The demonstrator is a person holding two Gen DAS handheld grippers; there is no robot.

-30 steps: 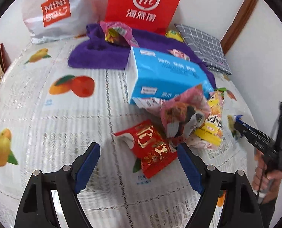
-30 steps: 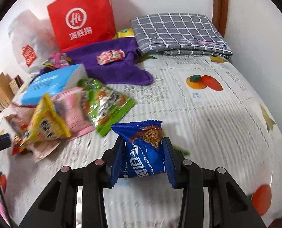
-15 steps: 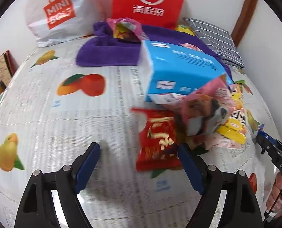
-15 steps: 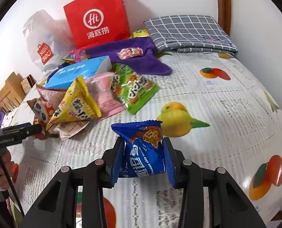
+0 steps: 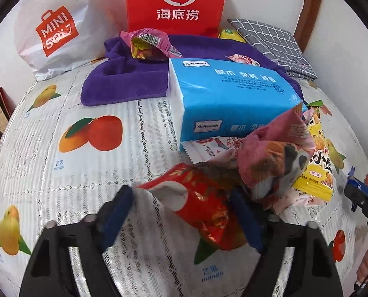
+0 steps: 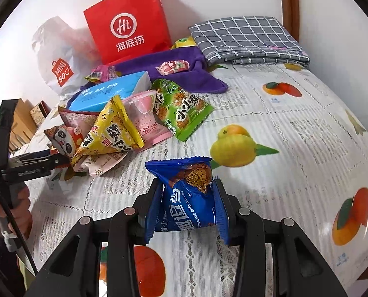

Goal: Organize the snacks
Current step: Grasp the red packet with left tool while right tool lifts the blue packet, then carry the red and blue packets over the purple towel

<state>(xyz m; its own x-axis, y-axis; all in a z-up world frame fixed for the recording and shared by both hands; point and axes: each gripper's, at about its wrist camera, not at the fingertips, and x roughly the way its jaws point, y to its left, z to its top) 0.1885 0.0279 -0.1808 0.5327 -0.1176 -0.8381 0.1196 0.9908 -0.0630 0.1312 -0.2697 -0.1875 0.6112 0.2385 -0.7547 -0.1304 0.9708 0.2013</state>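
The left tongs [image 5: 184, 210] are closing around the red packet [image 5: 203, 208], which lies on the counter [image 5: 85, 173] between the two blue pads; the right pad sits against its edge, the left pad [image 5: 117, 212] is still a little apart from it.

The tissue pack [image 5: 228, 99] serves as the landmark. The red packet lies just in front of it. A pink panda packet [image 5: 275, 158] leans against the pack's front right corner, touching the red packet. A yellow packet [image 5: 317, 173] lies right of the panda one. Behind the pack a purple towel [image 5: 124, 84] is spread, with a pink wrapper [image 5: 149, 44] on it; a red bag [image 5: 176, 2] and a white bag [image 5: 55, 29] stand further back.

The right tongs [image 6: 187, 208] are pinching a blue cookie packet [image 6: 189, 198] upright, above the counter, well right of the tissue pack [image 6: 109, 91]. A green packet [image 6: 181, 109] lies just right of the pack.
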